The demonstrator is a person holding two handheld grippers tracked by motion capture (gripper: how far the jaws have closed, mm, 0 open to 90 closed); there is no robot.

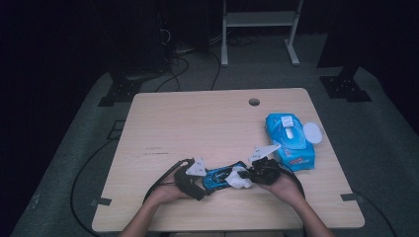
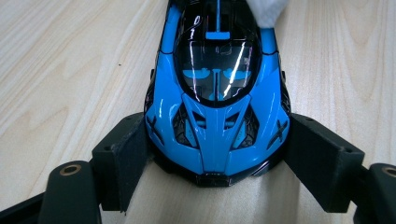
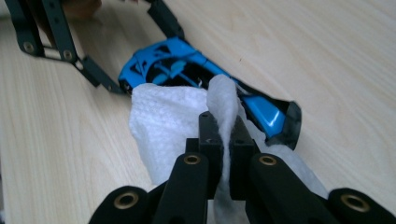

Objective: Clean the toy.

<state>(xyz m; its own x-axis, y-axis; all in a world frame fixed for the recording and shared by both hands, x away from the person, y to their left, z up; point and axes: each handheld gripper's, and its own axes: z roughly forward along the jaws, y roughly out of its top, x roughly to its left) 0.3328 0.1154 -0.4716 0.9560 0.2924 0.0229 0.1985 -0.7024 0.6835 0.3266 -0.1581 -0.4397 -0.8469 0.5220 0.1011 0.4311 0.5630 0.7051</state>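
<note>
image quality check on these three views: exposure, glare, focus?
High view: dim, surroundings near black, table lit, soft detail. Left gripper view: bright and sharp, white glare streaks on the car windscreen, wipe blown out at the top edge. Right gripper view: wipe and jaws fairly sharp, far table soft.

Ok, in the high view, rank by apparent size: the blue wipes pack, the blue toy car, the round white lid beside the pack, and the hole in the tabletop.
1. Blue wipes pack, clearly largest.
2. Blue toy car, partly covered by the white wipe and both tongs, so its full length is unsure.
3. Round white lid.
4. Tabletop hole, smallest.
</note>
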